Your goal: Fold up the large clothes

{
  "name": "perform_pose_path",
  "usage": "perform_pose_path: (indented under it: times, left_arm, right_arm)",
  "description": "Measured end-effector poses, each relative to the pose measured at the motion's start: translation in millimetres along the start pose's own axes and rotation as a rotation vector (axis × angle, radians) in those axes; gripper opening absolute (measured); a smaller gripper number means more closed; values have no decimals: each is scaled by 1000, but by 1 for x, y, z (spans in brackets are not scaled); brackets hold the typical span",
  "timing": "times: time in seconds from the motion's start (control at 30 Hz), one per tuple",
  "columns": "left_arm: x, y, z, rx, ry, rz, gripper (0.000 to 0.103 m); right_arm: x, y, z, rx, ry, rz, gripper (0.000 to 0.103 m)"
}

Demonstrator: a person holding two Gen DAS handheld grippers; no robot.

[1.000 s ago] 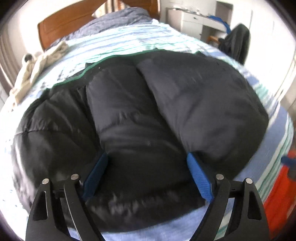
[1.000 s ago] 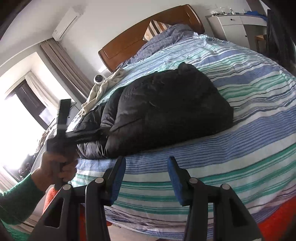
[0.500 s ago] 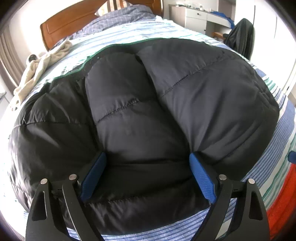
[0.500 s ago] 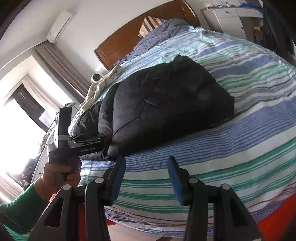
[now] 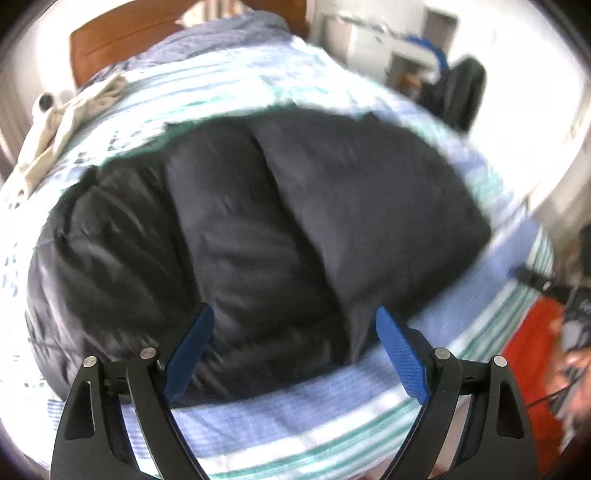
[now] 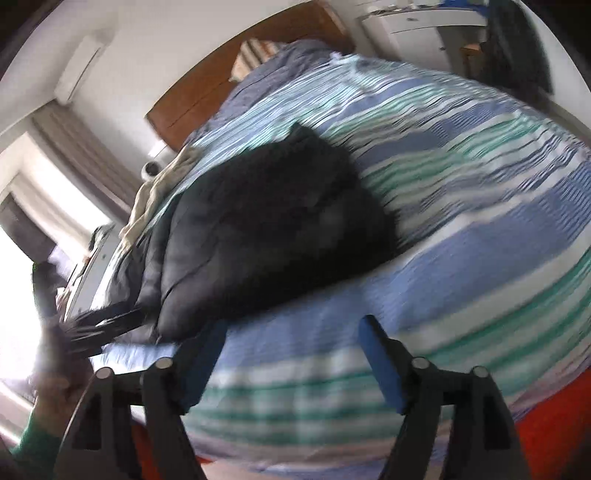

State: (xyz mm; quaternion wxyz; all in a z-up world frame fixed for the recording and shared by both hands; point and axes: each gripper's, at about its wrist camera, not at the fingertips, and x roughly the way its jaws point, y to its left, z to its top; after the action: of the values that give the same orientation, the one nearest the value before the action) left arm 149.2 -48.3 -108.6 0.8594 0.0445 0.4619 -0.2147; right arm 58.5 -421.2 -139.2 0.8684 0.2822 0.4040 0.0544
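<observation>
Both grippers gape: left gripper [image 5: 293, 334] over jacket [image 5: 258, 229], right gripper [image 6: 295, 341] beside.

I am counting one puffy black quilted down jacket [image 5: 258, 206] lying on one bed covered in a blue, white and green striped sheet [image 5: 280, 417]. I am holding two grippers: my left gripper [image 5: 294, 324] and my right gripper [image 6: 293, 334], each showing two blue-padded fingers standing apart with nothing between them. I am seeing one cream-coloured crumpled garment [image 5: 59, 125] near the far edge, one brown wooden headboard [image 5: 122, 37], one striped pillow [image 6: 255, 55], one small round white camera-like object [image 6: 150, 170], one white cabinet [image 6: 417, 33], and one dark garment hanging over a chair [image 5: 460, 92]. I am also counting one white wall-mounted air conditioner [image 6: 83, 66].
</observation>
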Motion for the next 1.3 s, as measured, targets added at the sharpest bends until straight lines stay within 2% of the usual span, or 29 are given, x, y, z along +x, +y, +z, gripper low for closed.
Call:
perform_pose_path:
  times: [0.07,0.13,0.17,0.2,0.3,0.37,0.47,0.53,0.57,0.6,0.67,0.73,0.8,0.87,0.9,0.93,1.03,1.07,1.13,1.3]
  left_arm:
    - [1,21,23,-100,-44,15,90]
    - [14,33,41,-165,-49,23,90]
    - [25,35,46,-176,-35,31,89]
    - [38,35,49,-180,-11,55,88]
    - [78,35,48,-197,84,121,90]
    - [87,27,43,-159,51,170,93]
    - [94,21,38,-131,33,204,94]
    - [93,24,36,-121,36,193,95]
    - [92,24,36,-115,44,183,95]
    - [91,27,38,-111,52,175,95]
    - [84,32,40,-114,82,147,93]
    - [65,38,48,-127,121,97,84]
    - [36,45,67,-137,95,31,83]
    - [-11,49,101,-112,26,-75,86]
    - [-23,49,113,-98,13,-119,92]
    - [-46,47,134,-64,4,-206,95]
    - [-74,28,171,55,62,-367,99]
    - [-78,20,179,94,87,-391,99]
    - [-76,6,189,146,141,-368,99]
    - [-69,-24,189,284,214,-207,98]
  right_arm:
    - [11,-22,15,160,49,103,80]
    - [25,-38,21,316,66,213,80]
    - [36,-42,23,356,93,227,80]
    - [48,-45,27,371,114,205,80]
    - [69,-48,36,376,95,141,80]
    - [75,-44,42,374,46,145,80]
    - [90,-42,46,401,-9,207,80]
    - [86,-37,45,407,-37,178,57]
    - [77,-30,46,388,-66,164,36]
    - [63,-15,48,320,-108,153,29]
    - [39,17,53,178,-169,131,27]
    - [18,50,54,33,-220,120,27]
    - [3,85,53,-109,-256,110,26]
    - [-9,122,45,-253,-286,111,26]
    - [-10,145,40,-338,-299,111,26]
    - [-8,162,43,-399,-306,109,26]
    - [-7,208,26,-581,-332,122,26]
    - [-5,221,22,-624,-334,129,26]
    - [-1,243,11,-696,-329,144,26]
    - [8,285,-24,-884,-321,144,26]
